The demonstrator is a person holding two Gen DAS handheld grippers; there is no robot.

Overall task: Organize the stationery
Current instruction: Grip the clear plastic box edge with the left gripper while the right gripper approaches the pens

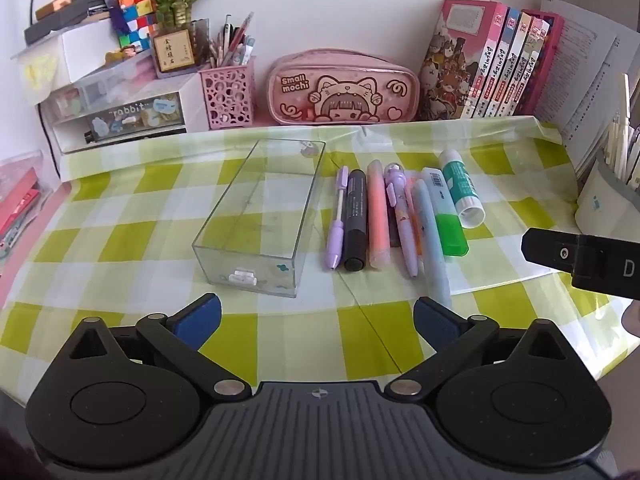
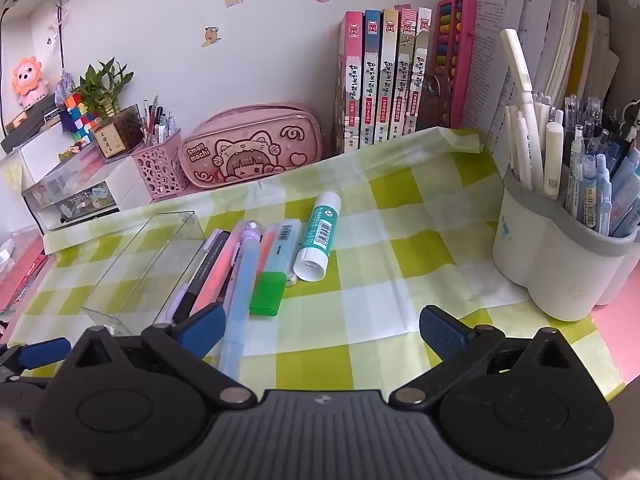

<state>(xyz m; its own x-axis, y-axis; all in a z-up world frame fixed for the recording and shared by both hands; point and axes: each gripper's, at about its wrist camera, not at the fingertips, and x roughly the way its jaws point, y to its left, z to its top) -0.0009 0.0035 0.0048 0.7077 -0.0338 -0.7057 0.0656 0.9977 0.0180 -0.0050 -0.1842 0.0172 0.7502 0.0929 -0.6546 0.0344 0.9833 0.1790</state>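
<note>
Both grippers wide open over the desk, nothing grabbed.

You've got bare green-checked cloth [image 1: 120,240] left of the clear tray [image 1: 256,216] and a big free patch between the glue stick [image 2: 318,236] and the white pen cup [image 2: 560,256] at the right edge; the back is walled off by the pink pouch [image 1: 344,88], books [image 1: 496,64] and a pink mesh holder [image 1: 228,98]. The tray is a long, hard, see-through box, empty inside. Just right of it the pens [image 1: 384,216] lie packed side by side: lilac pen, black marker, orange highlighter, cartoon pen, pale blue pen, green-capped highlighter, then the round glue stick. Your left gripper [image 1: 316,318] hangs near the tray's near end, blue ribbed pads spread, touching nothing. Your right gripper [image 2: 322,330] is just as wide, its left pad right beside the blue pen's near end.
</note>
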